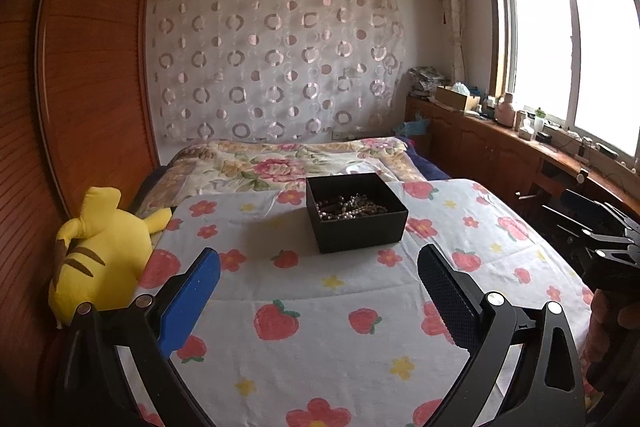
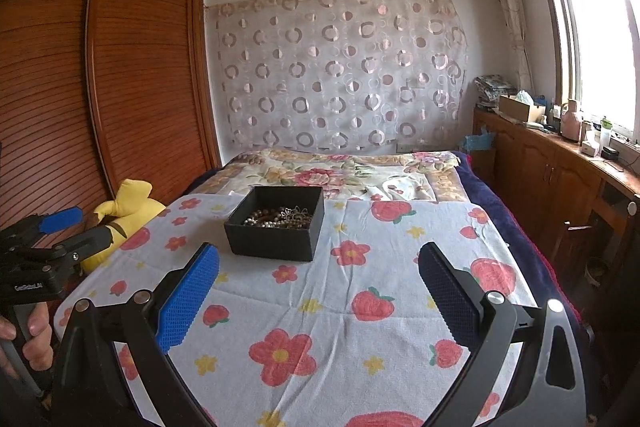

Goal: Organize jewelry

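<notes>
A black open box [image 1: 362,227] stands on the strawberry-print cloth [image 1: 320,307] spread over the bed. Inside it lies a tangle of bead strings and chains, the jewelry [image 1: 350,207]. My left gripper [image 1: 318,259] hovers open above the cloth, short of the box, with nothing between its blue pads. The right wrist view shows the same box [image 2: 276,241] and jewelry [image 2: 280,219] ahead and to the left. My right gripper [image 2: 318,259] is open and empty over the cloth [image 2: 320,327]. The left gripper [image 2: 60,223] appears at the left edge, held by a hand [image 2: 32,339].
A yellow plush toy [image 1: 96,255] lies at the bed's left edge against the wooden wardrobe [image 1: 80,67]. A floral quilt [image 1: 280,163] covers the far half of the bed. A wooden cabinet [image 1: 500,151] with bottles runs under the window on the right.
</notes>
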`<action>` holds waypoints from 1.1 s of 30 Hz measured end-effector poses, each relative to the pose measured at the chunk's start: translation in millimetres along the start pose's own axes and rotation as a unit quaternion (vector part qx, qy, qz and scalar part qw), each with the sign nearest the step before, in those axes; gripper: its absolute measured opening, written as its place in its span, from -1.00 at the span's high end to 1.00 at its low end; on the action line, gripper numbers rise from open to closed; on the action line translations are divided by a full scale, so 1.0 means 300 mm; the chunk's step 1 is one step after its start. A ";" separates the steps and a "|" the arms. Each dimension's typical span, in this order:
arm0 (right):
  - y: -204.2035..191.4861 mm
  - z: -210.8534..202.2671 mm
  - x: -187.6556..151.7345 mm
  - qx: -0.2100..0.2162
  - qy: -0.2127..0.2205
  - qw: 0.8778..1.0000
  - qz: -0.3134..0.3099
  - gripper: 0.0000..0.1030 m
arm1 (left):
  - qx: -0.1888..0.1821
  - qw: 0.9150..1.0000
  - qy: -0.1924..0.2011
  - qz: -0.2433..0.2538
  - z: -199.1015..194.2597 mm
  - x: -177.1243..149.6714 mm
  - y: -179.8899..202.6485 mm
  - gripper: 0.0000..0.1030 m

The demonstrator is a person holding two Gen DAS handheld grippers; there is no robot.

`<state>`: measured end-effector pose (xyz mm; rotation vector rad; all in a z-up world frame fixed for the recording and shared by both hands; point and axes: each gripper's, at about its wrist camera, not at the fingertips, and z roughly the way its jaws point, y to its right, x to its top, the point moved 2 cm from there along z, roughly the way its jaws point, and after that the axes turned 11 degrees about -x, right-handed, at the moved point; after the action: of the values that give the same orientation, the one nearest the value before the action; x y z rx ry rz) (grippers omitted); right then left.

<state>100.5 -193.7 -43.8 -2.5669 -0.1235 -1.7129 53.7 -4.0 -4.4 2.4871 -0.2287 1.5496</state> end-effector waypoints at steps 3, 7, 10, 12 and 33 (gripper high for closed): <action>0.001 0.000 0.003 0.000 0.000 1.000 0.001 -0.95 | 0.001 1.000 0.003 0.002 -0.003 0.001 0.003 -0.85; 0.001 0.002 0.003 0.000 0.000 1.000 0.001 -0.95 | 0.001 1.000 0.003 0.002 -0.004 0.001 0.006 -0.85; 0.003 0.003 0.001 0.001 -0.001 1.000 0.002 -0.95 | 0.000 1.000 0.004 0.001 -0.005 0.002 0.005 -0.85; 0.003 0.002 0.003 0.000 -0.001 1.000 0.002 -0.95 | 0.000 1.000 0.003 0.001 -0.004 0.001 0.004 -0.85; 0.007 0.002 0.003 0.001 0.000 1.000 0.002 -0.95 | 0.000 1.000 0.003 0.002 -0.004 -0.001 0.001 -0.85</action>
<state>101.5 -195.6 -43.1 -2.5644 -0.1195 -1.7093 52.5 -4.0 -4.0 2.4836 -0.2319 1.5587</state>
